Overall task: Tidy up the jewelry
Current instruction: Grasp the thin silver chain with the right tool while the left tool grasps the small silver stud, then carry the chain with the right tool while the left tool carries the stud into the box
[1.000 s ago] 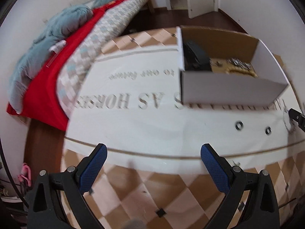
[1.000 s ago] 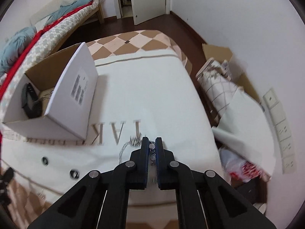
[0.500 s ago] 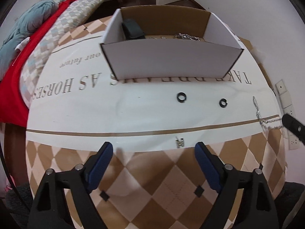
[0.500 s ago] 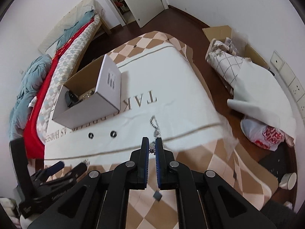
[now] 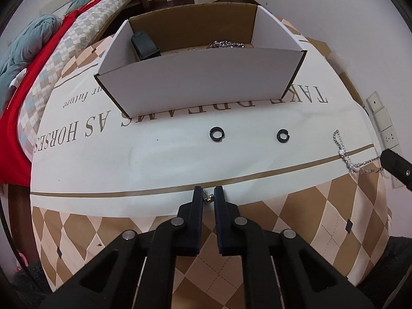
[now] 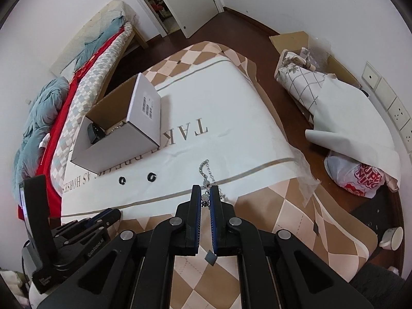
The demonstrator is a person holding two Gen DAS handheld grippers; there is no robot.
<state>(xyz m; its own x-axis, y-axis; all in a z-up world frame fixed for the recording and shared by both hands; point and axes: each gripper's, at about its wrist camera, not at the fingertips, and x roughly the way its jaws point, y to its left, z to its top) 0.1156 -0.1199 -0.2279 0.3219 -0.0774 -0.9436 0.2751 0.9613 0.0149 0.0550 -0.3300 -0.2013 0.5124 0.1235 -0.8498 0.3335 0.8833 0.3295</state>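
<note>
The left claw (image 5: 208,197) is closing, its jaws drawn nearly together around a small gold-toned earring (image 5: 208,198) at the lower centre of the left wrist view; whether the pads already press it cannot be told. The right claw (image 6: 205,198) is pressed together, pinching a silver chain bracelet (image 6: 206,173) whose free end trails up across the white cloth (image 6: 219,128) in the middle of the right wrist view. In the left view the same bracelet hangs at the right edge.

Above the left claw the cloth lies open up to two black rings (image 5: 216,134), side by side yet apart at centre frame. Behind them an open cardboard box (image 5: 200,77) fills the upper middle, holding a dark watch-like item (image 5: 144,45) and a silver chain (image 5: 226,44). The bench edge falls away at lower right in the right view, where bags and rolled paper (image 6: 334,108) crowd the floor.
</note>
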